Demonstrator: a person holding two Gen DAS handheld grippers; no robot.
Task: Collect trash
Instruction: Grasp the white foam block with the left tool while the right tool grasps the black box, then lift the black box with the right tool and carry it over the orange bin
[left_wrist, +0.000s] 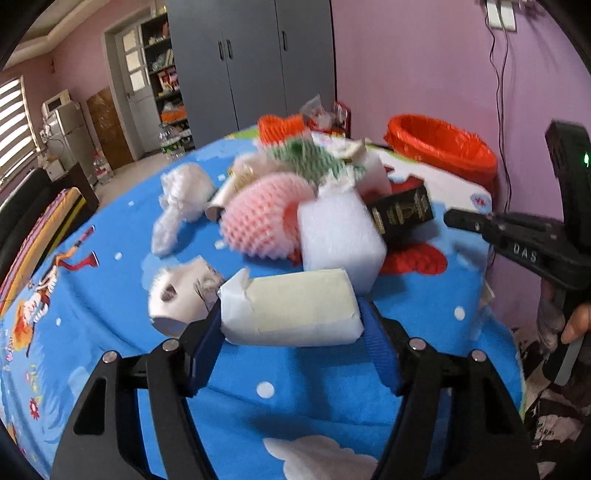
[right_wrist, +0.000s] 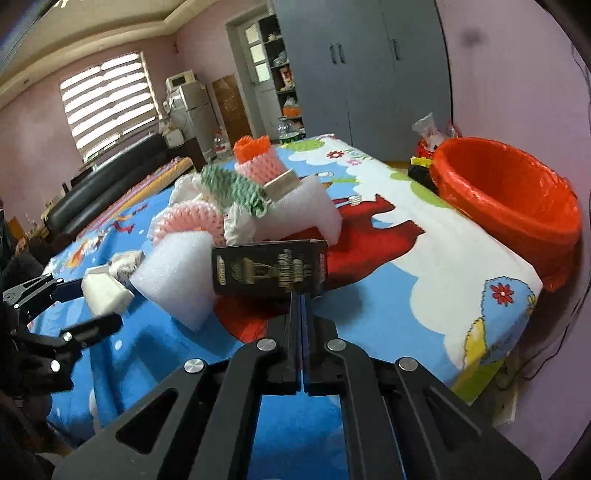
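Right tool (right_wrist: 301, 295) beside foam block (right_wrist: 177, 269), red bin (right_wrist: 517, 206) beyond.

Right wrist view: the right gripper (right_wrist: 300, 295), its jaws closed together, pinches the lower edge of a flat black box with gold print (right_wrist: 269, 271), which stands tilted above the blue cartoon-print cloth (right_wrist: 406, 280). Behind the box lie a white foam block (right_wrist: 177, 273), pink foam netting (right_wrist: 184, 219), green netting (right_wrist: 236, 188) and orange netting (right_wrist: 251, 146) in a loose pile. The orange-lined bin (right_wrist: 513, 199) stands at the cloth's far right edge, and the left gripper (right_wrist: 86, 304) at the left holds a white packet (right_wrist: 105, 290).
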